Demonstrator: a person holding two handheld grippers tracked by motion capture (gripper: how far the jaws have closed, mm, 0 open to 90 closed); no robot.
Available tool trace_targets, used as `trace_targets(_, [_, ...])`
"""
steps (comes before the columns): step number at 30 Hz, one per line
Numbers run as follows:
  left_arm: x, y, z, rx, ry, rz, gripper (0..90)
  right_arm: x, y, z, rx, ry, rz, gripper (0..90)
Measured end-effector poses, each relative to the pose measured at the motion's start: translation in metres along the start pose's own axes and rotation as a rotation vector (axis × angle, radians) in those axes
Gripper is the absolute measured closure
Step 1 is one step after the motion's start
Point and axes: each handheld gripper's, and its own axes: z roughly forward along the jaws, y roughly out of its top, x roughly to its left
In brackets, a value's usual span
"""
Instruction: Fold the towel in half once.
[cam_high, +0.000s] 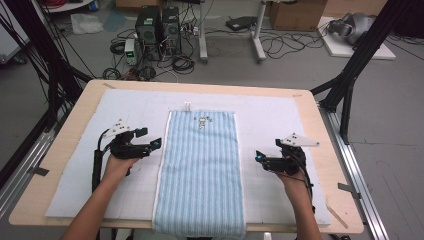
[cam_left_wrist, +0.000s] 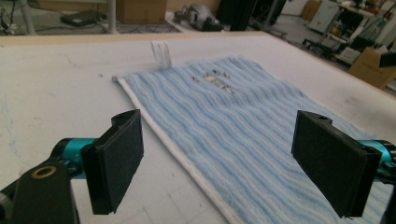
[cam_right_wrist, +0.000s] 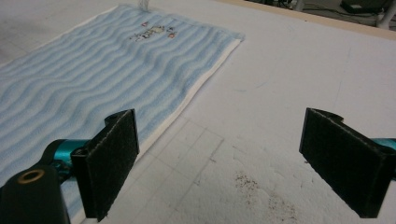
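Towel (cam_high: 200, 170) dead centre of the table, a pale blue striped one, spread flat and lengthways, its near end draping just over the table's 6 o'clock edge and its far end up toward 12. Small printed emblem (cam_high: 202, 121) near that far end, and a little white tag (cam_high: 187, 106) poking out at the far left corner, around 11 o'clock on the cloth. White hem (cam_left_wrist: 177, 151) runs down the long side, crisp in the left gripper view. Underneath, a white padded mat (cam_high: 280, 120) covers most of the wooden table (cam_high: 320, 150). Now the tools: left gripper (cam_high: 150, 145) sits at 9 o'clock from the towel, just beside its left edge, jaws spread wide and pointing in at the cloth, nothing between them. Right gripper (cam_high: 259, 157) mirrors it at 3 o'clock, near the right edge but apart from it, jaws also wide and empty. In the right gripper view, its black pads (cam_right_wrist: 112, 161) frame bare mat, towel off at 10 o'clock, with brown specks (cam_right_wrist: 254, 186) on the mat between them. Beyond the table at 12 o'clock, computer towers (cam_high: 159, 27) and tangled cables on the floor.
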Motion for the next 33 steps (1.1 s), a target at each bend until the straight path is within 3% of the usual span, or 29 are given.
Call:
trace_targets(5, [0.005, 0.009, 0.006, 0.025, 0.014, 0.010, 17.3, -0.002, 0.000, -0.002, -0.003, 0.005, 0.001, 11.0])
trace_targets(8, [0.013, 0.014, 0.014, 0.038, 0.038, -0.017, 17.4, -0.002, 0.000, -0.001, -0.005, 0.008, 0.008, 11.1])
trace_targets(10, [0.020, 0.017, 0.023, 0.084, 0.061, -0.006, 18.0, -0.002, 0.000, -0.001, -0.004, 0.011, 0.008, 11.1])
trace_targets(12, [0.024, 0.021, 0.031, 0.118, 0.110, 0.002, 22.3, -0.001, 0.000, 0.000, -0.005, 0.016, 0.009, 11.0])
trace_targets(18, [0.036, 0.031, 0.062, 0.196, 0.174, -0.015, 25.7, 0.000, -0.001, 0.002, 0.003, 0.023, 0.012, 11.1])
trace_targets(21, [0.039, 0.033, 0.076, 0.218, 0.168, -0.039, 26.7, 0.001, -0.001, 0.003, 0.003, 0.027, 0.012, 11.0])
trace_targets(23, [0.039, 0.033, 0.086, 0.235, 0.150, -0.021, 30.9, 0.000, -0.001, 0.002, 0.002, 0.026, 0.018, 11.1])
trace_targets(26, [0.038, 0.029, 0.097, 0.249, 0.163, -0.031, 31.9, -0.001, -0.001, 0.002, 0.000, 0.028, 0.021, 11.0])
trace_targets(33, [0.032, 0.017, 0.113, 0.323, 0.197, 0.028, 32.4, -0.001, -0.002, 0.002, 0.005, 0.031, 0.027, 11.1])
